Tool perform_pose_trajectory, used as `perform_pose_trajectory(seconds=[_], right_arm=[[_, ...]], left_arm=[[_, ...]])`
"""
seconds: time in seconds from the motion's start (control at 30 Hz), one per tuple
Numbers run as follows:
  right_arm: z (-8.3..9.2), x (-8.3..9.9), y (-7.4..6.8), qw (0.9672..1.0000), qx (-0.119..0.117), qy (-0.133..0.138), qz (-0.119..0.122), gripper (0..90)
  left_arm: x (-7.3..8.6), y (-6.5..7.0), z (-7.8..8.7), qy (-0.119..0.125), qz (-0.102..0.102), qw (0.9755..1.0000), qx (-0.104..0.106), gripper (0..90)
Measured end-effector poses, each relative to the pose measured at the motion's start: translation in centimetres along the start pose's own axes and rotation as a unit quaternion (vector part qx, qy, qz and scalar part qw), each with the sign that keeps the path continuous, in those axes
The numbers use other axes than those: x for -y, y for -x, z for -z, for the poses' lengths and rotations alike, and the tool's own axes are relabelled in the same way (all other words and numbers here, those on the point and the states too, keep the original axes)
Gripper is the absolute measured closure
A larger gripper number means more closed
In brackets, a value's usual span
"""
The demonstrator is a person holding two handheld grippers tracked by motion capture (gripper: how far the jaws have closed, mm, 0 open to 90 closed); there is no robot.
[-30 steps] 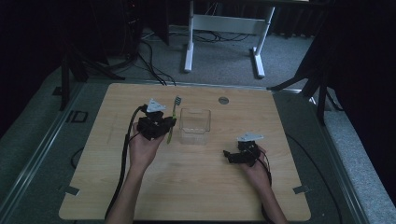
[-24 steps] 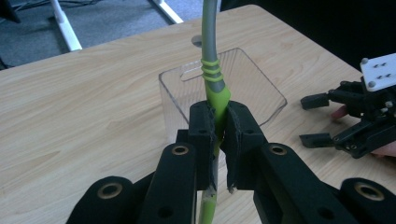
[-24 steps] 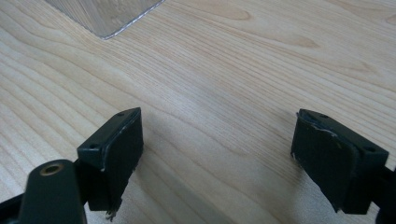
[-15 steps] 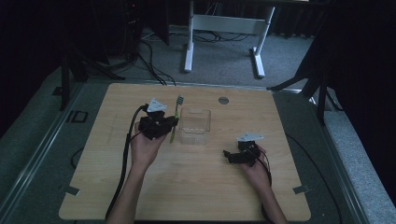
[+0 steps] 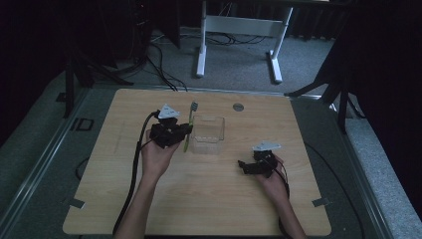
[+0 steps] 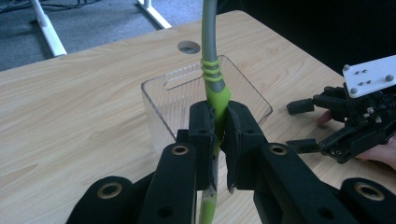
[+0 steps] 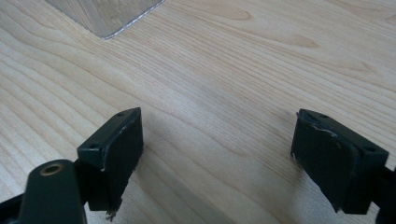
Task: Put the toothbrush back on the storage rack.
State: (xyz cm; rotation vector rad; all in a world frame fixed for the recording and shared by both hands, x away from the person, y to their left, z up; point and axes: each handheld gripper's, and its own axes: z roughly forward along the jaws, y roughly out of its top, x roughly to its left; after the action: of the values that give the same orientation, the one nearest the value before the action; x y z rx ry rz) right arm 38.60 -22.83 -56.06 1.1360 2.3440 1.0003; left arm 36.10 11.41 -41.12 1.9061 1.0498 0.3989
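Worktop (image 5: 199, 199) carries a clear open box (image 5: 208, 135) near its middle, toward the far edge. Toothbrush (image 5: 188, 128) sits just left of the box, head pointing away, clamped in the left gripper (image 5: 180, 133). Right gripper (image 5: 245, 167) rests on the worktop right of and nearer than the box, well apart. Cable hole (image 5: 238, 106) lies behind the box.

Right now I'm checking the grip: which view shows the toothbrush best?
The left gripper view: the toothbrush stands close up, its green handle clamped between the jaws. The high view shows it small, beside the clear box.
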Motion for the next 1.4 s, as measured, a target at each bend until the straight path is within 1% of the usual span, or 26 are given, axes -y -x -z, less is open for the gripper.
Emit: perform_pose_trajectory(seconds=[0.73, 0.83, 1.4], right_arm=[[0.0, 0.0, 0.0, 1.0, 0.0, 0.0, 0.0, 16.7], [0.0, 0.0, 0.0, 1.0, 0.0, 0.0, 0.0, 16.7], [0.0, 0.0, 0.0, 1.0, 0.0, 0.001, 0.001, 16.7]], left_arm=[[-0.3, 0.1, -0.6, 0.006, 0.003, 0.9999, 0.013, 81.7], [-0.3, 0.1, -0.7, 0.006, -0.001, 0.9999, 0.014, 81.8], [-0.5, 0.1, -1.3, 0.013, 0.008, 0.9995, 0.028, 81.7]])
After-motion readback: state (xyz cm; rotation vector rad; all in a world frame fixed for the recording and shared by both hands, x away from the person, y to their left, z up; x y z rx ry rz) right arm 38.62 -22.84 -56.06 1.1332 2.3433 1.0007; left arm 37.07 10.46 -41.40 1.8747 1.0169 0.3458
